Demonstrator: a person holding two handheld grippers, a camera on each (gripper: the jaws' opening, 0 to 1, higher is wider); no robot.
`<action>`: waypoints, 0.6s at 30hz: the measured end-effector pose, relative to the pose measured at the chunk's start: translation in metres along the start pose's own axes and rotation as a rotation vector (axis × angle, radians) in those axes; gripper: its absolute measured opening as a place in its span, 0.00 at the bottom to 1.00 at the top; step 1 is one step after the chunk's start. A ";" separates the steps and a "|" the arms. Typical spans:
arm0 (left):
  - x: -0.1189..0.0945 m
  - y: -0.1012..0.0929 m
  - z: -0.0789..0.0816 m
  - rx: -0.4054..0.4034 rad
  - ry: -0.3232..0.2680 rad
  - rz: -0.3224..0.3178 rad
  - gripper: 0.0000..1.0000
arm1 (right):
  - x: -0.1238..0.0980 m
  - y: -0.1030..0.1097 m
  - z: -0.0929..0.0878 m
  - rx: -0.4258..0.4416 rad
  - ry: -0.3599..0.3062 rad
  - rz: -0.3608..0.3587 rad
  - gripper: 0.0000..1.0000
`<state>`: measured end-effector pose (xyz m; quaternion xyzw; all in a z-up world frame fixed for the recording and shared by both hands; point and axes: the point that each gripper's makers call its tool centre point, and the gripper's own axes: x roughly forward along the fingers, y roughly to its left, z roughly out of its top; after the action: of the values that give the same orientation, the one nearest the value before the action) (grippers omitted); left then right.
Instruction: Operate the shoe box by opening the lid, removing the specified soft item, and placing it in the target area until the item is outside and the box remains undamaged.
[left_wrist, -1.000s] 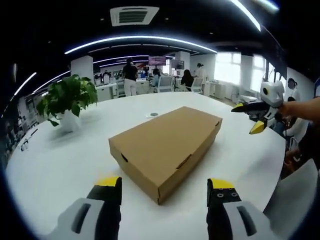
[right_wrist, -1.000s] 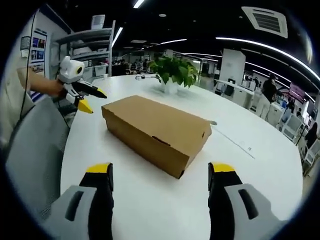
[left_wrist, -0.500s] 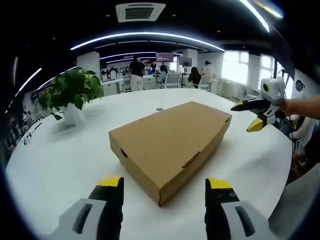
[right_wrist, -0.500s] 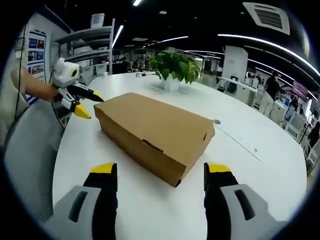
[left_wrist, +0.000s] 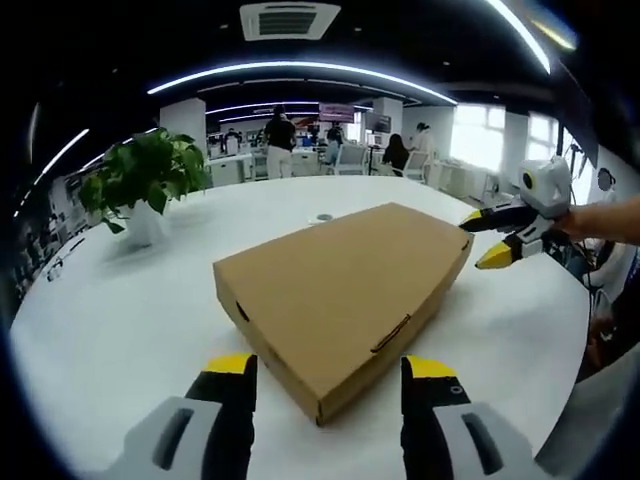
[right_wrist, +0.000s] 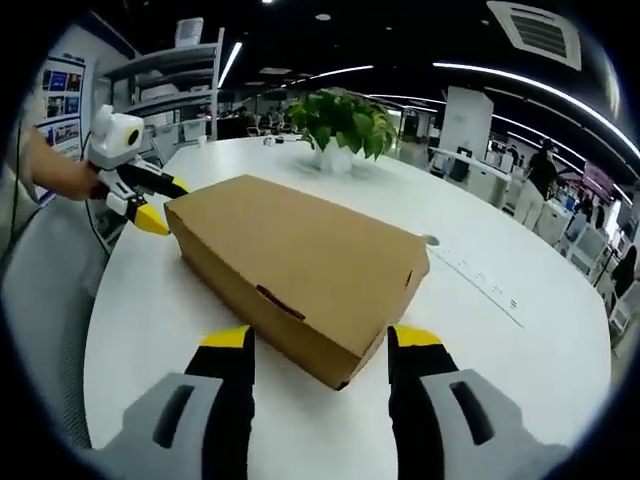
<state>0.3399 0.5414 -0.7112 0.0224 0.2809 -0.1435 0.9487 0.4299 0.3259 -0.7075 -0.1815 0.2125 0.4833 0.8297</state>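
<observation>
Closed shoe box (left_wrist: 340, 290) btwn 2 open grippers (left_wrist: 318, 368) (right_wrist: 318, 338)

A potted plant (left_wrist: 145, 185) stands on the white table (left_wrist: 100, 310) — people (left_wrist: 279, 145) beyond.

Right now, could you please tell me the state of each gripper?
Left gripper: open, holding nothing, jaws astride a corner of the shoe box.
Right gripper: open, holding nothing, at the opposite corner.

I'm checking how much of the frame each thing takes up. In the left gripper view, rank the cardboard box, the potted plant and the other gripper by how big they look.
1. cardboard box, by far the largest, though it is also nearest the camera.
2. potted plant.
3. right gripper, which looks somewhat smaller than the plant.
</observation>
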 end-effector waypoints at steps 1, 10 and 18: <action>0.000 0.000 0.000 0.000 0.000 0.002 0.58 | 0.001 -0.001 0.000 0.001 0.002 0.000 0.45; 0.006 0.000 0.000 0.004 0.012 0.012 0.54 | 0.008 -0.002 0.001 0.025 0.005 0.001 0.47; 0.006 0.000 -0.001 0.022 0.025 0.014 0.53 | 0.006 -0.001 -0.002 0.083 -0.013 -0.024 0.45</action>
<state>0.3436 0.5399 -0.7155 0.0369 0.2912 -0.1397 0.9457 0.4330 0.3293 -0.7126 -0.1461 0.2248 0.4654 0.8435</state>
